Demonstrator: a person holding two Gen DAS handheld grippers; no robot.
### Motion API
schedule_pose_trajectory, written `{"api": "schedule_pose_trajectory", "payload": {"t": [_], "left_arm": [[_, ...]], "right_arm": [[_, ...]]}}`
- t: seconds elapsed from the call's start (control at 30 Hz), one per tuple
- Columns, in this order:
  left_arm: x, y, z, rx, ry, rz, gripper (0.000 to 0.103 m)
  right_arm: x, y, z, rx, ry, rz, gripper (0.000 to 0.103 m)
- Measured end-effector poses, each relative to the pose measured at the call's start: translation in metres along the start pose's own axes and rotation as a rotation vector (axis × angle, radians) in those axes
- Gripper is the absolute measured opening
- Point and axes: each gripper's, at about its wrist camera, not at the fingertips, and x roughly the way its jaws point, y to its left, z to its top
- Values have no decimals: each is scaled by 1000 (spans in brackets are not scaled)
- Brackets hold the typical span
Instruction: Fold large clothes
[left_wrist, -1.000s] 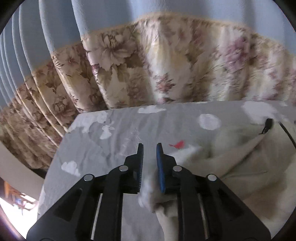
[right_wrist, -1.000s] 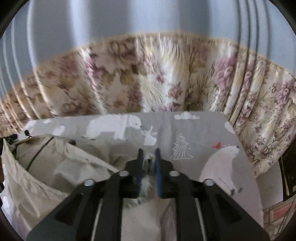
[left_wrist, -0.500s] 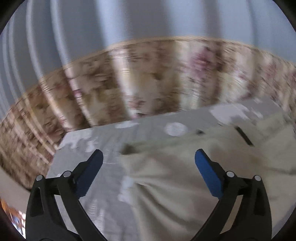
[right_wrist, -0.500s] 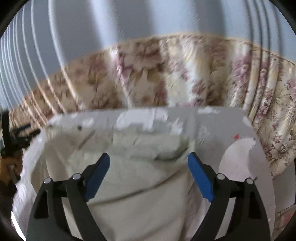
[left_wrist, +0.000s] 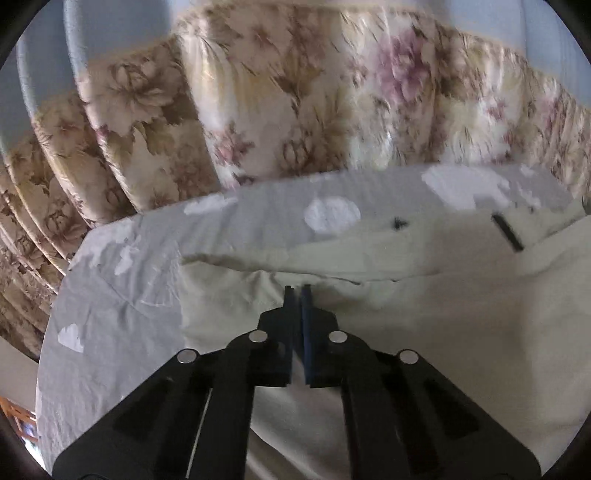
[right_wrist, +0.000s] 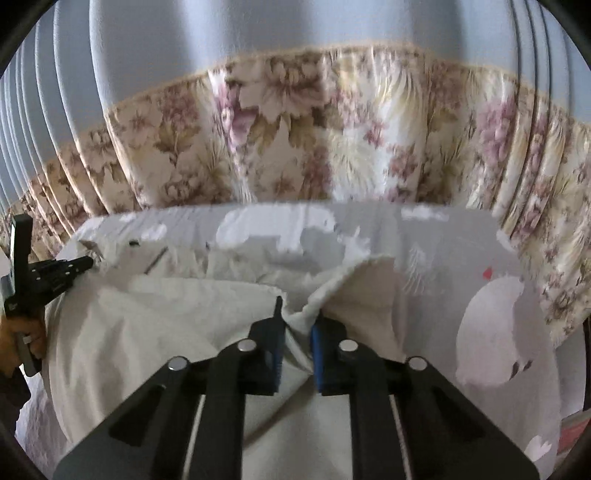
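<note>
A large cream garment (left_wrist: 406, 332) with a fleecy lining lies spread on a grey bed sheet (left_wrist: 122, 295). In the left wrist view my left gripper (left_wrist: 297, 290) is shut, its tips pressed into a fold near the garment's left edge, where creases run into the jaws. The right wrist view shows that same left gripper (right_wrist: 86, 264) at the far left rim of the garment (right_wrist: 147, 325), held by a hand (right_wrist: 26, 332). My right gripper (right_wrist: 297, 314) is shut on a bunched fleecy edge at the garment's right side, and cloth shows between the blue pads.
The sheet (right_wrist: 491, 325) has white bear and cloud prints and ends at a floral curtain (right_wrist: 332, 140) behind the bed. A black strap (left_wrist: 506, 232) lies on the garment's far part. Bare sheet shows left of the garment in the left view and right of it in the right view.
Both grippers let go of the cloth, opened wide over the spread garment, dropped lower and have shut again on its left and right edges.
</note>
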Motion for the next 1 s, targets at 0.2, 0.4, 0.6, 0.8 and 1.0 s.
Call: {"api": "schedule_pose_trajectory", "payload": {"t": [0.2, 0.4, 0.6, 0.8, 1.0], "left_arm": [[-21, -1, 32, -10, -148, 101, 0], [19, -12, 40, 14, -85, 175, 2], [51, -2, 20, 4, 15, 215, 62], [31, 8, 16, 11, -25, 216, 79], [-43, -9, 15, -31, -127, 94, 100]], "right_arm": [[4, 6, 31, -29, -54, -42, 11], [64, -4, 36, 5, 35, -197, 30], [100, -28, 10, 56, 113, -209, 69], [82, -43, 11, 103, 93, -232, 76], [2, 16, 19, 3, -41, -163, 88]]}}
